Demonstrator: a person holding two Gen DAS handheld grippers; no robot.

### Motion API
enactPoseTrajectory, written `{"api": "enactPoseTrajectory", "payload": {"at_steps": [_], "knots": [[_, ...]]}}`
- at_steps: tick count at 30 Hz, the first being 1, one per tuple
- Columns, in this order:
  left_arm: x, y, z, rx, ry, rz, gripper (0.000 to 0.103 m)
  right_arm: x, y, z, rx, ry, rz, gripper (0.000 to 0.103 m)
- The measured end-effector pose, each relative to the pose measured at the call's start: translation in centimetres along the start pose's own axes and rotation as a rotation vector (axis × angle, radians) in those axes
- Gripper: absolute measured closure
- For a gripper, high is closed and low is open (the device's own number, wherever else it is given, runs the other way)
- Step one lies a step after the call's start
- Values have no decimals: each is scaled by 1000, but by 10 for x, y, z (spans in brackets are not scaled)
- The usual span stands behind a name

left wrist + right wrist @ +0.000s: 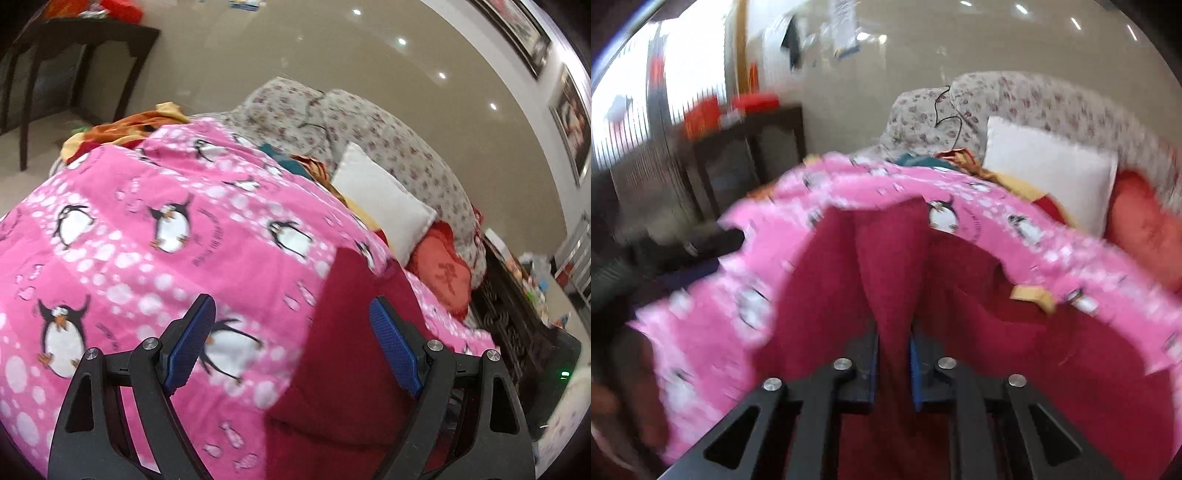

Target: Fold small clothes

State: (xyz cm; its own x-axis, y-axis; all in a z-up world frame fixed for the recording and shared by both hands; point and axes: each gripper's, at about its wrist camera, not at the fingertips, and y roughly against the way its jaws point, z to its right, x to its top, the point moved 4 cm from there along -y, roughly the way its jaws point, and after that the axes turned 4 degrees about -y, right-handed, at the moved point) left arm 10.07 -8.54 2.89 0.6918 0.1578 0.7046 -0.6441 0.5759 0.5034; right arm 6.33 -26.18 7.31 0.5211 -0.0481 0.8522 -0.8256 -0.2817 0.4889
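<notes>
Dark red garment [894,266] spread on pink penguin blanket [147,221], one fold pinched upward, blurred.

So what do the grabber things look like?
Both are black plastic frames with triangle cut-outs and round silver bolts. The left gripper has blue bumpy pads inside its jaws. The right gripper shows blue edges too. No cables or sleeves show.

Both wrist views look across the pink penguin bedspread [147,229] toward the white pillow [384,206]. The left sits above it, tilted; the right sits very close, low over the bedspread [960,206]. Both share pillow [1049,173] and bedspread.
</notes>
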Motion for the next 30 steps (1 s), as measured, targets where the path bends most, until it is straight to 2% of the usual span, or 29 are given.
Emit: {"api": "enactPoseTrajectory", "payload": {"at_steps": [2, 5, 6, 7, 8, 9, 10, 12, 13, 15, 18, 20, 21, 22, 24, 25, 26, 27, 28, 29, 30], "knots": [[5, 6, -9, 2, 42, 16, 18, -3, 18, -8, 76, 1, 27, 92], [8, 11, -12, -20, 61, 24, 18, -15, 32, -32, 108, 78, 41, 91], [7, 12, -11, -26, 57, 25, 18, -21, 25, -37, 97, 92, 28, 80], [6, 10, -8, -31, 47, 19, 18, -29, 12, -39, 69, 106, -22, 56], [4, 8, -5, -39, 36, 9, 17, -32, 5, -38, 55, 104, -67, 53], [2, 4, -2, -53, 26, -5, 17, -39, -3, -35, 60, 76, -125, 53], [-1, 1, 2, -68, 17, -20, 17, -42, 1, -30, 88, 39, -138, 53], [-5, -2, 10, -83, -3, -37, 17, -42, 29, -13, 127, -35, -89, 53], [-8, -4, 15, -92, -21, -43, 17, -41, 48, -1, 111, -61, -53, 53], [-13, -7, 24, -95, -58, -51, 17, -39, 90, 34, 15, -108, 25, 53], [-23, -18, 36, -69, -127, -74, 17, -43, 141, 103, -298, -183, 74, 52], [-32, -29, 41, -30, -173, -92, 17, -52, 157, 154, -442, -296, 62, 51], [-37, -35, 43, -9, -193, -102, 17, -57, 157, 173, -448, -352, 46, 51], [-40, -39, 43, -2, -203, -112, 17, -62, 153, 188, -415, -409, 30, 51], [-46, -46, 43, 2, -215, -132, 17, -71, 135, 204, -288, -497, -12, 52], [-49, -48, 45, 5, -221, -133, 17, -74, 124, 205, -239, -502, -33, 64], [-49, -49, 46, 9, -225, -129, 17, -74, 115, 202, -238, -461, -44, 67], [-49, -50, 47, 16, -236, -121, 17, -73, 112, 199, -285, -404, -48, 71], [-49, -51, 48, 22, -242, -115, 17, -71, 110, 195, -352, -332, -44, 81], [-48, -53, 48, 29, -249, -110, 17, -70, 108, 194, -421, -281, -36, 84], [-48, -55, 49, 39, -255, -106, 17, -71, 105, 200, -478, -280, -41, 85]]}}
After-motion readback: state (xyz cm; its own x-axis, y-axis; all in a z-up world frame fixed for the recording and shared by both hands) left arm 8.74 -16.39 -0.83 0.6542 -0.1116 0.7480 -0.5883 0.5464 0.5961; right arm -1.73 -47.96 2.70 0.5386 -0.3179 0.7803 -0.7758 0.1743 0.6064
